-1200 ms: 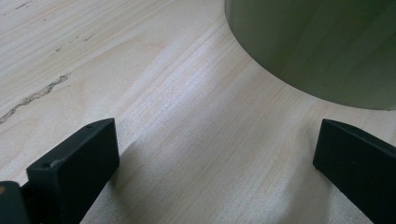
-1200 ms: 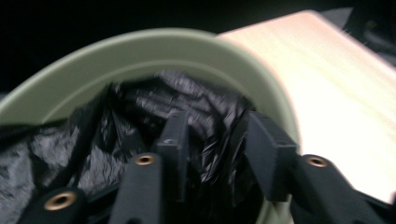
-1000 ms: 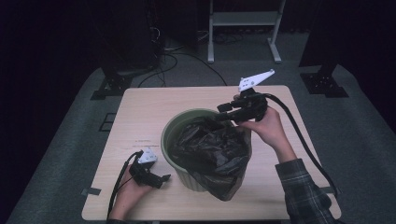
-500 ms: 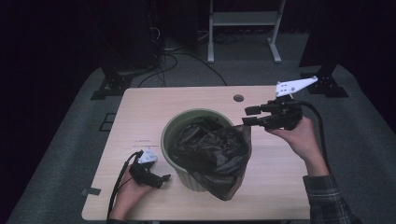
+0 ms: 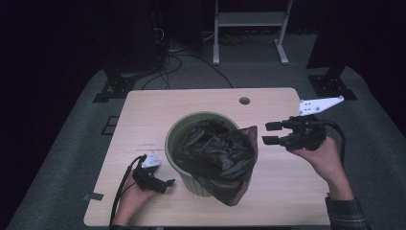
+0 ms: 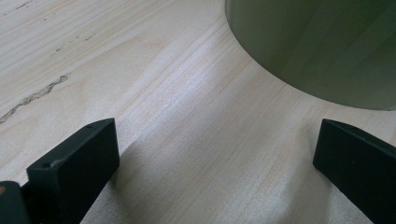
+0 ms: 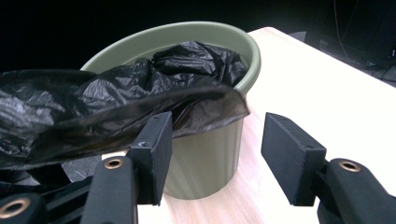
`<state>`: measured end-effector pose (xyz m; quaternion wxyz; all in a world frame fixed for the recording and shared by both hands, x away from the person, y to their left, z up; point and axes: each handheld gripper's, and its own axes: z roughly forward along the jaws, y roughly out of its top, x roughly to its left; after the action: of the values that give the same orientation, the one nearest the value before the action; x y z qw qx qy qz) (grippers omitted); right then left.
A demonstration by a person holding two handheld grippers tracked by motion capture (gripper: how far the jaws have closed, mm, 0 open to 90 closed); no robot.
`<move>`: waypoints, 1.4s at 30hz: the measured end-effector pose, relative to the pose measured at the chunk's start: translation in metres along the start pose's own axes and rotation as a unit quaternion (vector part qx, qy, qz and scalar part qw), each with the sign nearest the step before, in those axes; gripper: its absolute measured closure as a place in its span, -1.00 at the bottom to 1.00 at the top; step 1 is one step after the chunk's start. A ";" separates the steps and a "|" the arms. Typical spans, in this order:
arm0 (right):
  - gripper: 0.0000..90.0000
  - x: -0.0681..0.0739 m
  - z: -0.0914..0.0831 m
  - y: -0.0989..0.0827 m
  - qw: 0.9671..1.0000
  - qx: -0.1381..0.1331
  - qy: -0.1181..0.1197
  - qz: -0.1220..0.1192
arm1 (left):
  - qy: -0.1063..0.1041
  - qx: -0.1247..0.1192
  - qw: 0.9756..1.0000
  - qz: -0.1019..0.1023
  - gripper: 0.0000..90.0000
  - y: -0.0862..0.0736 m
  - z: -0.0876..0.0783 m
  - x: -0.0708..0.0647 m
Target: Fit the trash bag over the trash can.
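1. The green bin (image 5: 191,179) stands in the middle of the table (image 5: 158,108), nearer to the front edge.
2. The black bag (image 5: 218,153) lies in the bin and hangs over its rim toward the front right corner.
3. The right gripper (image 5: 268,133) is near the right edge, just beside the bag; its jaws have just been opening and hold nothing.
4. The left gripper (image 5: 168,183) rests near the front left corner, with its jaws wide apart beside the wall of the bin.

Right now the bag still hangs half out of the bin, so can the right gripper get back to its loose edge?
Probably yes. The right gripper is open, level with the bag, and nothing stands between them above the table.
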<state>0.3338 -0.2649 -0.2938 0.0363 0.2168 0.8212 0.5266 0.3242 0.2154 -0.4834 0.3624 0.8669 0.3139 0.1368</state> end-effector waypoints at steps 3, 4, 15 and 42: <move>-0.11 0.003 0.001 -0.005 1.000 -0.006 0.006 0.001 | 0.000 0.001 1.000 0.000 -1.00 0.000 0.000 0.000; -0.12 0.005 0.001 -0.006 1.000 -0.008 0.008 0.001 | 0.000 0.001 1.000 0.000 -1.00 0.000 0.000 0.000; -0.08 0.013 0.037 0.011 1.000 0.006 0.027 -0.014 | 0.000 0.000 1.000 0.000 -1.00 0.000 0.000 0.000; -0.01 -0.007 0.114 0.066 0.999 0.015 0.037 -0.017 | -0.024 -0.134 0.991 -0.019 -1.00 0.027 -0.098 0.011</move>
<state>0.3938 -0.1480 -0.2873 0.0114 0.1838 0.8333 0.5213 0.2994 0.2610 -0.3951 0.4849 0.8077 0.3000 0.1495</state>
